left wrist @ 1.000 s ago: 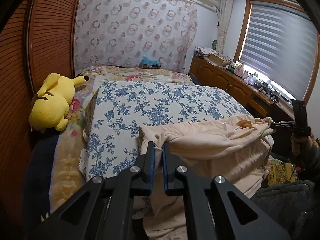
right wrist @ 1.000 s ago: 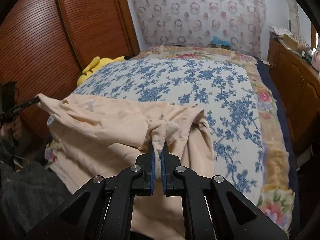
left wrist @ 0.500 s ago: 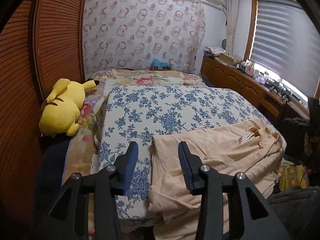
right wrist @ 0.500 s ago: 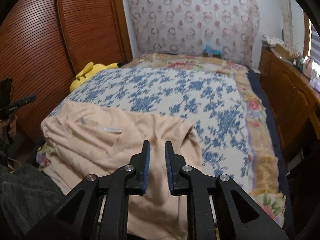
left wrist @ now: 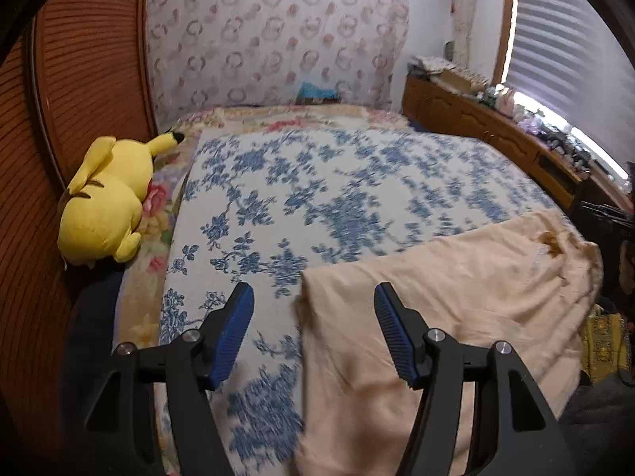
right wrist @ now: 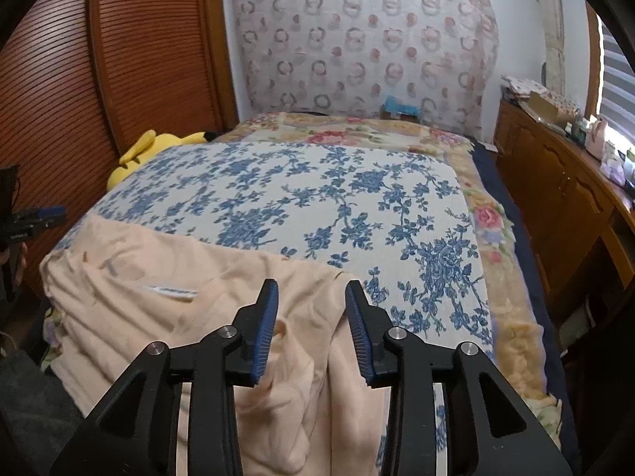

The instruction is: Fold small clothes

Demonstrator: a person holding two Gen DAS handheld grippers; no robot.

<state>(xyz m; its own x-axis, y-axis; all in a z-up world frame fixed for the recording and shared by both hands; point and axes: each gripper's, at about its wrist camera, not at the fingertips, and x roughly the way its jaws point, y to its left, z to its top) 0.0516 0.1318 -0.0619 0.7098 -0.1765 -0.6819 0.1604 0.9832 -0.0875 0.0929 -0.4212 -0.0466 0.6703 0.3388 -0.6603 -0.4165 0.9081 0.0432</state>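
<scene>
A peach-coloured garment (left wrist: 448, 297) lies spread on the near end of the bed and hangs over its front edge. In the right wrist view the garment (right wrist: 166, 289) shows a white label and some wrinkles. My left gripper (left wrist: 311, 317) is open and empty, raised above the garment's left corner. My right gripper (right wrist: 311, 313) is open and empty, above the garment's right corner. The left gripper also shows at the left edge of the right wrist view (right wrist: 35, 220).
The bed has a blue floral cover (left wrist: 325, 190) over a flowered blanket (right wrist: 512, 317). A yellow plush toy (left wrist: 105, 206) lies at the bed's left edge by the wooden wardrobe (left wrist: 75, 79). A wooden dresser (right wrist: 563, 190) with clutter runs along the right.
Both grippers have let go of the garment's corners, opened wide and drawn back and up. The garment has dropped flat onto the bed.
</scene>
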